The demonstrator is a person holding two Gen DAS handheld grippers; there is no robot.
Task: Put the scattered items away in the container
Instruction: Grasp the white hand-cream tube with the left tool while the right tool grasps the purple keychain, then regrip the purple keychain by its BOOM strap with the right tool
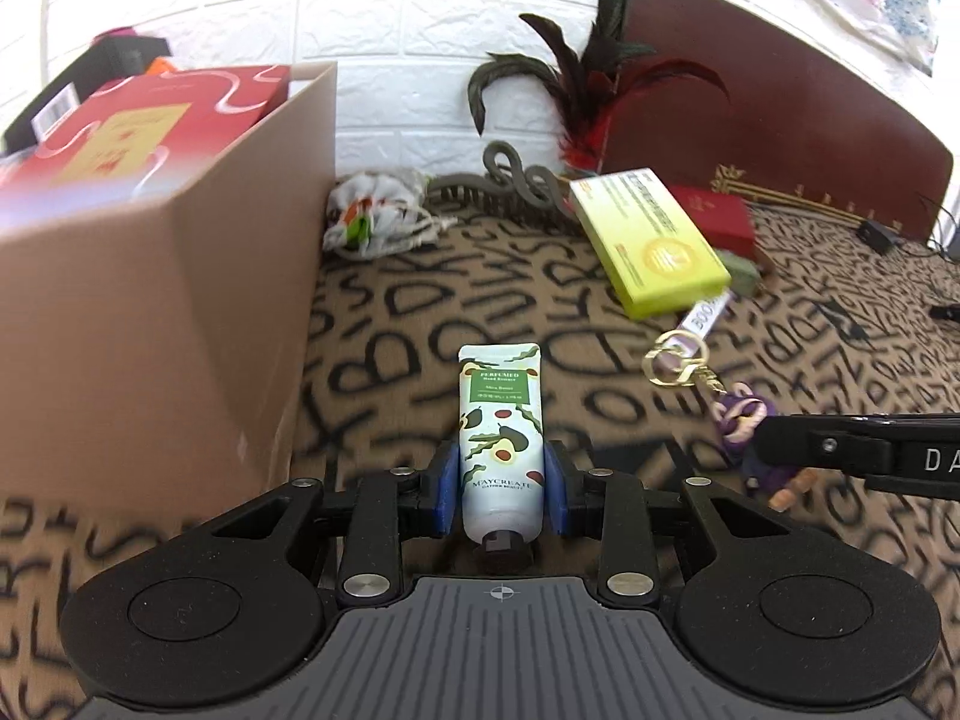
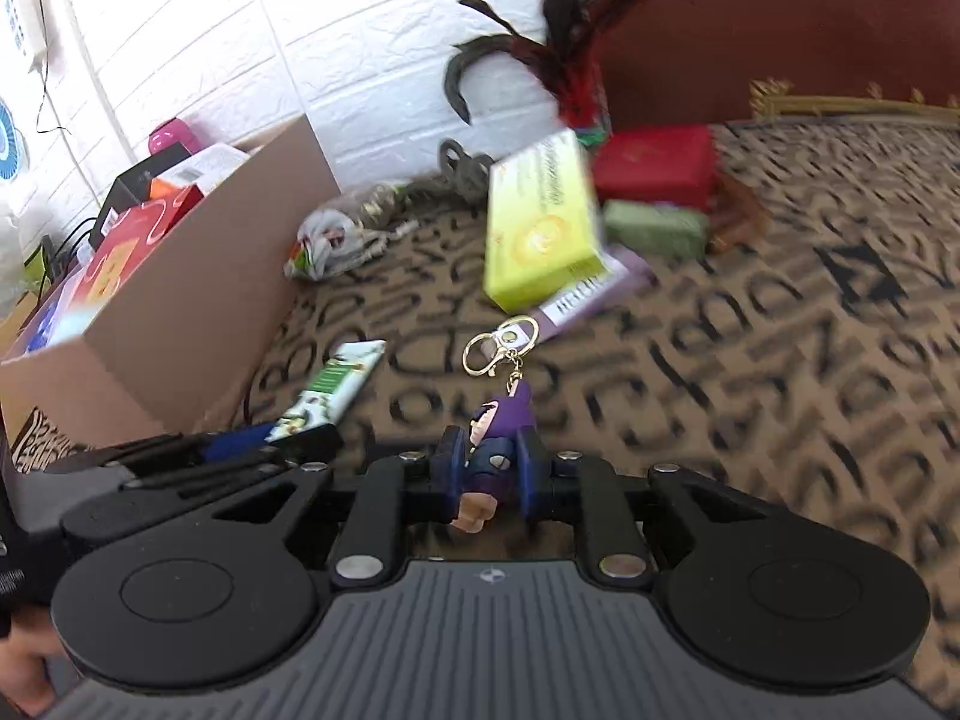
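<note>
My left gripper (image 1: 503,486) is shut on a white hand cream tube (image 1: 497,432) with avocado print, cap toward the camera. The tube also shows in the right wrist view (image 2: 327,393). My right gripper (image 2: 491,468) is shut on a purple figure keychain (image 2: 498,432) with a gold ring (image 2: 489,348). In the left wrist view the keychain (image 1: 741,414) sits in the right gripper's fingers (image 1: 840,447). The brown cardboard box (image 1: 180,276) stands at the left, holding a red box (image 1: 138,132); it also shows in the right wrist view (image 2: 192,294).
On the letter-patterned cloth (image 1: 420,312) lie a yellow-green box (image 1: 651,240), a red box (image 1: 714,216), a crumpled white bag (image 1: 372,216), a grey hair claw (image 1: 510,174) and a feather piece (image 1: 582,78). A white brick wall (image 1: 390,30) and a dark red headboard (image 1: 780,102) stand behind.
</note>
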